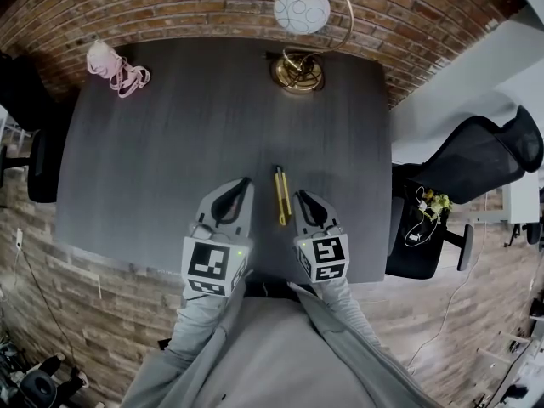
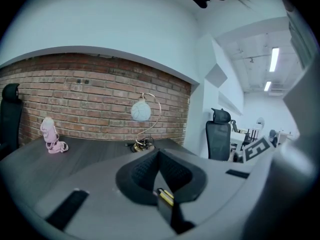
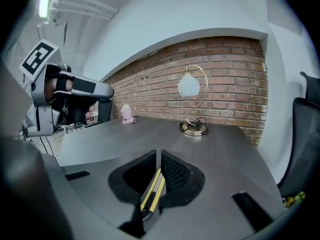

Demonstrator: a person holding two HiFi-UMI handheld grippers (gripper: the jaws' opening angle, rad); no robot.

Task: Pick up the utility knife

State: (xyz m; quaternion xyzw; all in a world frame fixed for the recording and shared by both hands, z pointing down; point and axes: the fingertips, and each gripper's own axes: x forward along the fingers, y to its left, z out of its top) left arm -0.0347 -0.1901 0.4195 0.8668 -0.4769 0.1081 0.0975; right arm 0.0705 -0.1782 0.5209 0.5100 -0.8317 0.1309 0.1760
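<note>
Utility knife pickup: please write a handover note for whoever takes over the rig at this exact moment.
Left gripper: shut, empty, low over the near part of the table, left of the knife.
Right gripper: shut, empty, close beside the knife on its right.
Knife: lies flat on the table between the two grippers, pointing away from the person. Neither gripper holds it.
Done: both grippers are brought up alongside the knife.
Left: probably open one gripper, set its jaws across the knife, close and lift.
</note>
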